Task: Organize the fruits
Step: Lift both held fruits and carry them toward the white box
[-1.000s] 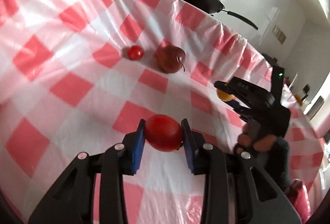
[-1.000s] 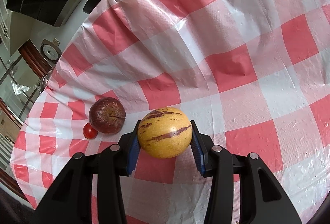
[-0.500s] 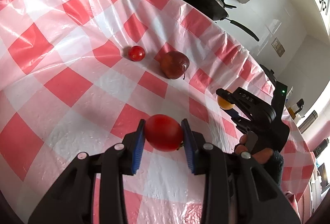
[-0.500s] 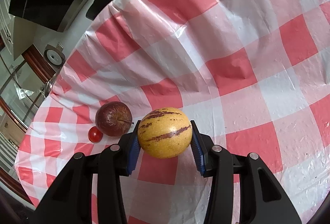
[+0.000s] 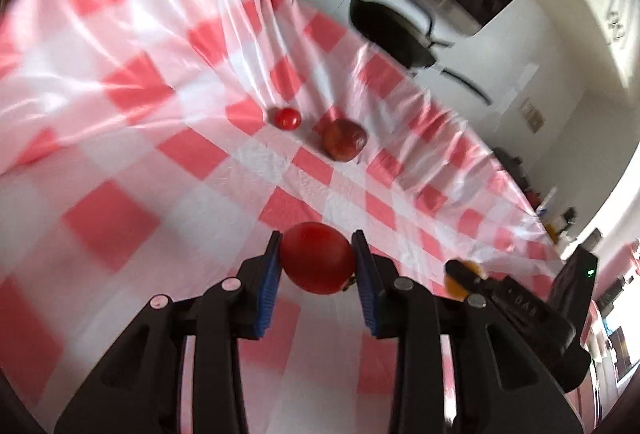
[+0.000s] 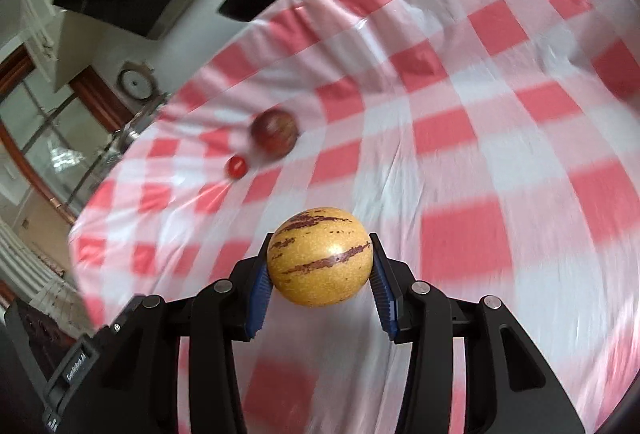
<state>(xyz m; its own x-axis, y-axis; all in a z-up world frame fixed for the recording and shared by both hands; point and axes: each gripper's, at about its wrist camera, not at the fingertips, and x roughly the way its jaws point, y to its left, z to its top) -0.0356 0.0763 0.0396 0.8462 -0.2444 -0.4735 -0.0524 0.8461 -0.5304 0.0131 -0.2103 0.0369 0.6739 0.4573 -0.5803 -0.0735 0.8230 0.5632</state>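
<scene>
The left gripper [image 5: 316, 262] is squeezing a red tomato [image 5: 317, 257] between its two blue pads [image 5: 267, 286], so its fingers are clamped on it. The tomato is hanging in the air above the table, not touching the cloth.

The right gripper [image 6: 319, 263] is clamping a round yellow fruit with dark purple stripes [image 6: 319, 255]. Its blue pads [image 6: 382, 292] are pressing on both sides of the fruit. This fruit is also being held up over the table. From the left camera, the right gripper [image 5: 516, 304] is showing low on the right side, with a bit of the yellow fruit [image 5: 460, 280] peeking out at its tip.

Under both grippers a red and white checked tablecloth [image 5: 120, 138] is covering the table. It looks blurry in both views.

Farther back on the cloth, a dark red apple [image 5: 345, 139] is sitting near the far edge. A small red tomato [image 5: 287, 118] is sitting just beside it, but the two are not touching. Both are well apart from the grippers.

Behind the table, a black pan [image 5: 394, 34] is sitting on a white counter.
</scene>
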